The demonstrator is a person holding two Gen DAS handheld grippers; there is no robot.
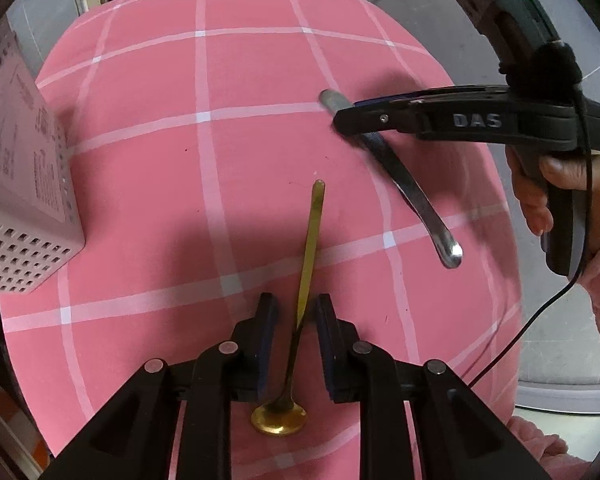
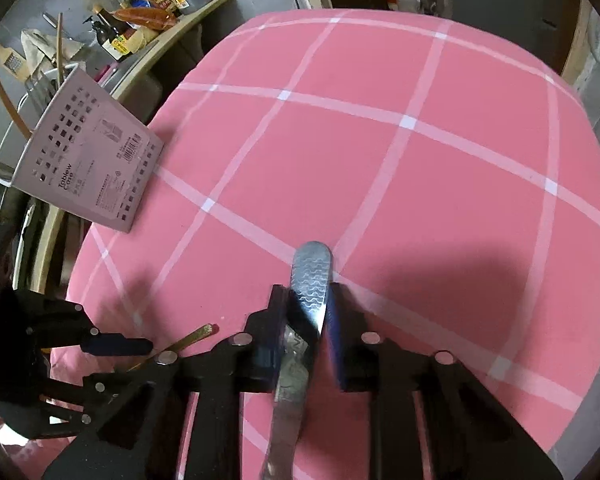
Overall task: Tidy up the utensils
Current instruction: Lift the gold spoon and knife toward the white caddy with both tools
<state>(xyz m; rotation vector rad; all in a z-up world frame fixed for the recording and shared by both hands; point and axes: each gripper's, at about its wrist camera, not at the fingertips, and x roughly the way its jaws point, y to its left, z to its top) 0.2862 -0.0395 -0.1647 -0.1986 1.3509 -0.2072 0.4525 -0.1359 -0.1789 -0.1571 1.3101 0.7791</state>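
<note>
Pink checked tablecloth point(image 1: 260, 80) covers table, cluttered shelves behind. We point left gripper point(image 1: 297, 316) steeply down, jaws slightly apart astride gold spoon point(image 1: 306, 264), pads not pressing; spoon lies flat, handle toward 12 o'clock. At 2 o'clock, hand point(image 1: 540, 196) grips right gripper point(image 2: 307, 300), jaws clamped on silver utensil handle point(image 2: 310, 276). Perforated utensil holder point(image 1: 24, 184) stands at 9 o'clock.

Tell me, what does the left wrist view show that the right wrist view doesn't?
Only the left wrist view shows the gold spoon's bowl and the person's hand gripping the right tool. Only the right wrist view shows the cluttered shelf of bottles and the silver utensil's patterned handle. Both show the pink checked tablecloth, the perforated utensil holder and both tongs.
</note>
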